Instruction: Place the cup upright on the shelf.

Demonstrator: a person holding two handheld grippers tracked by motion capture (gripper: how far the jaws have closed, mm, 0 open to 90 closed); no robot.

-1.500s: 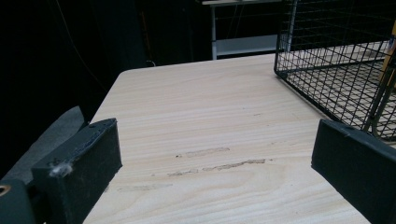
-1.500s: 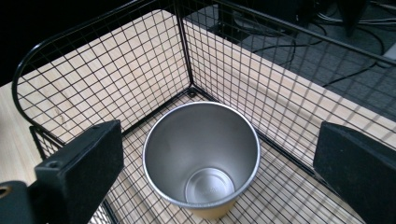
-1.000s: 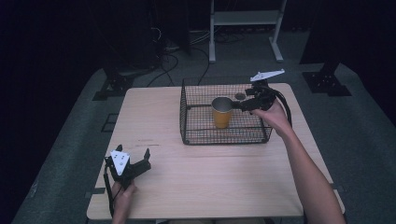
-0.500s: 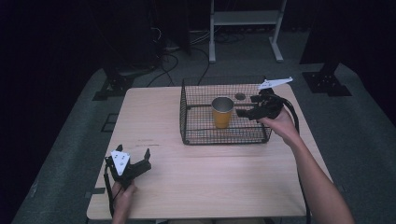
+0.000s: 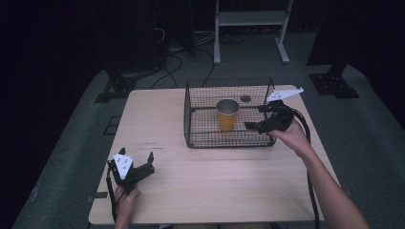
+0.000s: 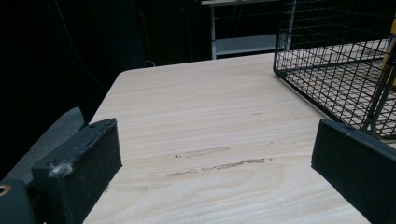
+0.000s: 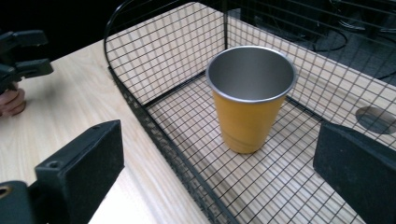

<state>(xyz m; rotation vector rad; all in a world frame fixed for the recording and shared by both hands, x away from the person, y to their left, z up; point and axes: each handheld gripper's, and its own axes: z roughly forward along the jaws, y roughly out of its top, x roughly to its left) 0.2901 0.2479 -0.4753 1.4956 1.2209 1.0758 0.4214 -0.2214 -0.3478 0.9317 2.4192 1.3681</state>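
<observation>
Orange steel-lined cup [image 7: 251, 100] stands upright in basket [image 7: 154, 126]; both claws gape empty.

A: Is any text, label, brand, number or sign to be read on the yellow cup [image 7: 250, 100], the wire basket [image 5: 200, 136] or the table [image 5: 215, 183]?

B: None can be read. The cup's wall is seen plain in the right gripper view, and only wood grain and a few scuff marks are shown on the table in the left gripper view
</observation>
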